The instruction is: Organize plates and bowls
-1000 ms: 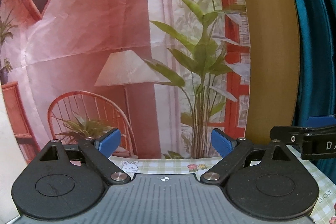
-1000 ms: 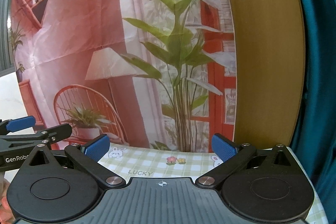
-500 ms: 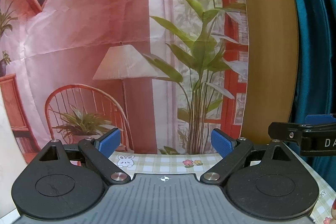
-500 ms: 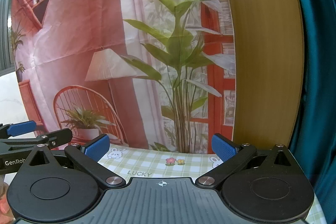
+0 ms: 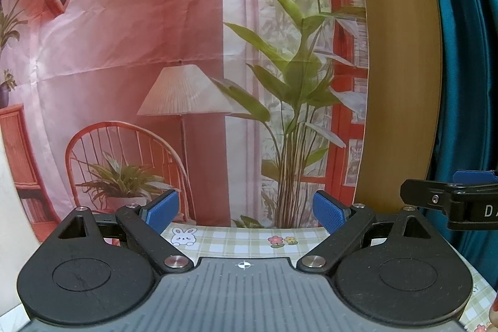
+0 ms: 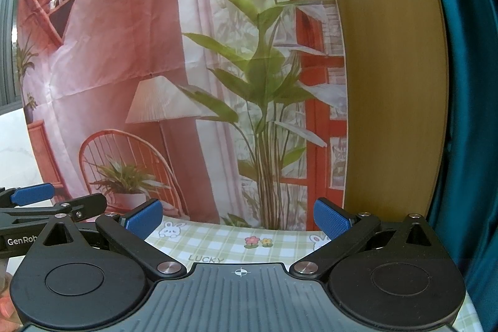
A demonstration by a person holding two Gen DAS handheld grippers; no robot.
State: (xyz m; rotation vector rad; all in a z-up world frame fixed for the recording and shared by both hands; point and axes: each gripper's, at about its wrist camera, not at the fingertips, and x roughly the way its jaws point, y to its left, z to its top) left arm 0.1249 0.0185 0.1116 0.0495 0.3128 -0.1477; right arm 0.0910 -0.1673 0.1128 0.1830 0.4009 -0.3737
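1. A printed backdrop (image 5: 155, 52) hangs behind the table, showing a lamp, a red chair and a tall plant; beside it stand a wooden panel (image 5: 401, 67) and a teal curtain (image 5: 467, 52).
2. The tablecloth (image 6: 224, 241) is green check with bunnies and flowers.
3. The left gripper (image 5: 246, 212) and the right gripper (image 6: 238, 218) are both spread wide, holding nothing, side by side above the cloth.
4. No plates or bowls are in view.
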